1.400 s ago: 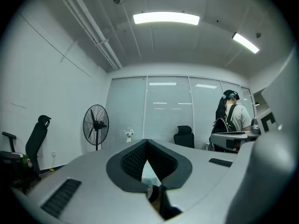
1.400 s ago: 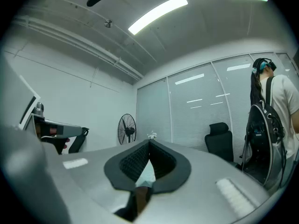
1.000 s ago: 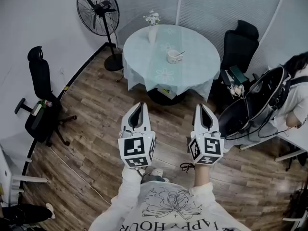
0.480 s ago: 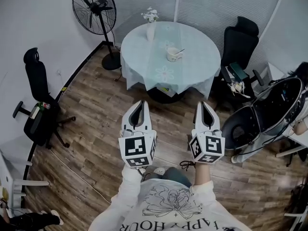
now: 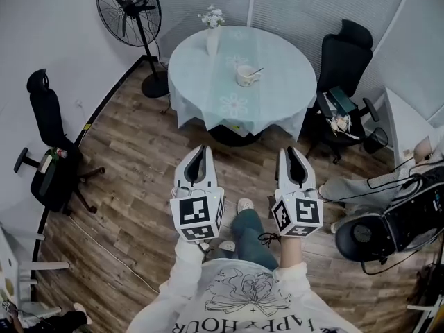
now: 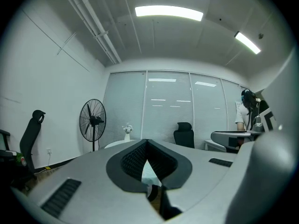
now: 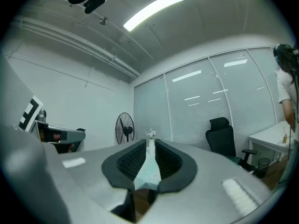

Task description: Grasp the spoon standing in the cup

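1. Standing short of the round table (image 5: pixel 277 99), a person holds both grippers level, side by side.
2. Fingers of the left gripper (image 5: pixel 200 149) are pressed together, empty.
3. Fingers of the right gripper (image 5: pixel 291 150) are slightly apart, have just been opening, nothing btwn them.
4. The cup (image 5: pixel 245 77) w/ the spoon (image 5: pixel 256 71) sits near the table's centre, well apart from both.

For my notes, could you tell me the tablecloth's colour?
Pale green tablecloth with white flower prints; head view shows it best.

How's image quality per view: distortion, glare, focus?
Head view: heavy fisheye, floorboards bow, cup small but sharp, light even. Left gripper view: black round vignette, ceiling light strip blown out. Right gripper view: same vignette, light strip glares, office chair crisp.
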`<state>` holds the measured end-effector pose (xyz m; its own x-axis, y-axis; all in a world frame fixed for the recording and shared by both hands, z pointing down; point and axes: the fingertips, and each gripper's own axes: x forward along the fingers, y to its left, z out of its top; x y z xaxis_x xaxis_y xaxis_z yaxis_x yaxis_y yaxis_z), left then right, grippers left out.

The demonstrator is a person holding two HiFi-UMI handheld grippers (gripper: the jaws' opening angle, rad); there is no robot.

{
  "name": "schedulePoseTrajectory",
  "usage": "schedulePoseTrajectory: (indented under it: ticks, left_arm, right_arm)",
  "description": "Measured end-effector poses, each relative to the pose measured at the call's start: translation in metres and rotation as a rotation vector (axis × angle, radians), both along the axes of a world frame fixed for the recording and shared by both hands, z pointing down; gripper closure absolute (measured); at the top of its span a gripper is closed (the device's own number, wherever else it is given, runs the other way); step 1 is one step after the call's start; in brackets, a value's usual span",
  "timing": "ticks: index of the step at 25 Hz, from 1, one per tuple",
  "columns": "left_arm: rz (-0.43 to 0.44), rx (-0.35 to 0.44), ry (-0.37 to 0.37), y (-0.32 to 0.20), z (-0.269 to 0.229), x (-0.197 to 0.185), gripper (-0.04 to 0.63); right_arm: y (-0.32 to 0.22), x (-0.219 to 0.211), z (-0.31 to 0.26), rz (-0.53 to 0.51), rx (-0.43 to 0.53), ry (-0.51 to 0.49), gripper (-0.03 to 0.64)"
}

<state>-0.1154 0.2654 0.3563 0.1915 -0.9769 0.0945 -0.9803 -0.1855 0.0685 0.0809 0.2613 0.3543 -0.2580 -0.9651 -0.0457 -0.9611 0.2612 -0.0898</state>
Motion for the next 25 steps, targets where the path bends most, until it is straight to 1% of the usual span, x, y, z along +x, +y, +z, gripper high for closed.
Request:
schedulePoseTrajectory:
  ticks: [5,7,11,14,19,21,25]
  left_arm:
    - [-0.007,-0.001,0.001,-0.026,0.004,0.006,0.592]
    - [-0.010,-0.001,0.002,-0.039,0.005,0.008,0.592]
    - [-0.021,0.002,0.000,-0.069,0.006,0.013,0.592]
    - [-0.033,0.001,-0.001,-0.097,0.007,0.020,0.592]
    - [-0.051,0.006,-0.004,-0.147,0.000,0.031,0.592]
    - [-0.061,0.006,-0.008,-0.166,-0.002,0.034,0.592]
    - [-0.084,0.010,-0.014,-0.203,-0.006,0.041,0.592]
  right_arm:
    - [-0.030,0.006,0.003,-0.010,-0.001,-0.003,0.560]
    - [-0.044,0.008,0.005,-0.020,-0.005,-0.006,0.537]
    - [-0.077,0.012,0.006,-0.037,-0.002,-0.001,0.537]
    - [-0.107,0.019,0.006,-0.051,-0.002,-0.001,0.518]
    - [-0.164,0.028,0.003,-0.081,-0.002,0.004,0.517]
    - [-0.186,0.030,0.000,-0.094,-0.001,0.001,0.501]
    - [-0.228,0.037,-0.004,-0.112,0.003,-0.004,0.500]
